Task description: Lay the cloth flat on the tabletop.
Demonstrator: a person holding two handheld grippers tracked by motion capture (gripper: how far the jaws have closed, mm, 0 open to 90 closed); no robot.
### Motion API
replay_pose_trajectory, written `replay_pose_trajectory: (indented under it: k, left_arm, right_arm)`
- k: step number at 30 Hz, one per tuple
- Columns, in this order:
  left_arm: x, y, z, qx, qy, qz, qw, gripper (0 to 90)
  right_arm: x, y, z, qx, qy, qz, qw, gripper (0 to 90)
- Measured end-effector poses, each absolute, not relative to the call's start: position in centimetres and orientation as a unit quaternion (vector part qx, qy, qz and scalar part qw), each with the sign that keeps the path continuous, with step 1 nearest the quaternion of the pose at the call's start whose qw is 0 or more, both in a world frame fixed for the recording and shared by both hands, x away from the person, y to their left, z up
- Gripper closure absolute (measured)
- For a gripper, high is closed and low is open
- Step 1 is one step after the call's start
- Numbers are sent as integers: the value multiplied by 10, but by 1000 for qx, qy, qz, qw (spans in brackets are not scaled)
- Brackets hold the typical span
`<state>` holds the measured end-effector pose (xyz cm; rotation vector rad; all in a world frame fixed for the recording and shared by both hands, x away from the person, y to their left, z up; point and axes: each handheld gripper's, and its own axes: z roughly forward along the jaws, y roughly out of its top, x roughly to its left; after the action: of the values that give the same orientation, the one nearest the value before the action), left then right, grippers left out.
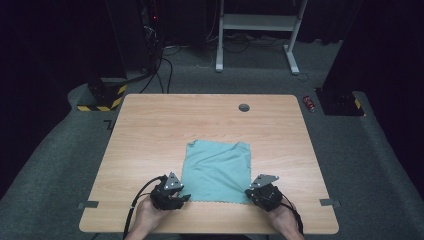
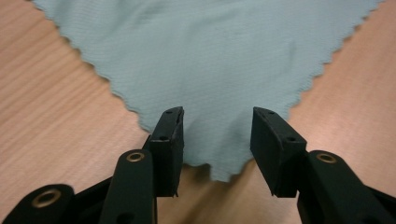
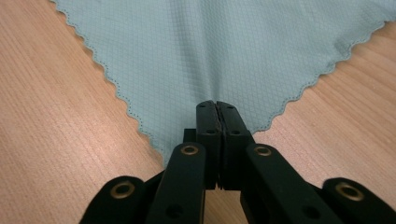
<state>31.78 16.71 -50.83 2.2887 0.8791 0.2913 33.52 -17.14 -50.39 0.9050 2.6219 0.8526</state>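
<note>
The teal cloth (image 1: 217,171) lies flat near the front middle of the wooden table (image 1: 150,130), a roughly square sheet with pinked, zigzag edges and a fine grid weave that looks thin and limp. Seen from the cloth's centre in the high view, the left gripper (image 1: 181,197) sits at about seven o'clock, at the near-left corner, and the right gripper (image 1: 251,192) at about five o'clock, at the near-right corner.

In the left gripper view the jaws stand spread, one to each side of the corner (image 2: 219,163), and the pads do not press on the fabric. In the right gripper view the jaws are pressed together, pinching the other corner (image 3: 205,84), with small creases fanning out from the bite.

The likely trouble is an uneven lift: with only one corner clamped, raising both hands would probably drag the sheet askew and leave the left corner on the table. The left jaws could also close on too little fabric, since the tip of the corner is narrow and the smooth weave may slip out. At twelve o'clock, well apart, a round grommet (image 1: 244,107) sits in the tabletop.
</note>
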Motion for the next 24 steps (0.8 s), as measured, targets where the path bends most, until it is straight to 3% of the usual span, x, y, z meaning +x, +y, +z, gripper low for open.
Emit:
replay_pose_trajectory:
  k: [5, 13, 18, 24]
  left_arm:
    - [333, 168, -498, 860, 345, 138, 349, 521]
    - [370, 157, -499, 846, 363, 169, 351, 505]
    - [372, 149, -510, 864, 358, 160, 315, 499]
    - [349, 148, -513, 866, 347, 137, 333, 553]
  right_arm:
    - [348, -171, -494, 328, 878, 315, 149, 767]
    - [379, -152, -501, 337, 879, 295, 162, 733]
    - [378, -160, -507, 346, 878, 296, 147, 721]
    - [370, -178, -507, 352, 876, 297, 140, 716]
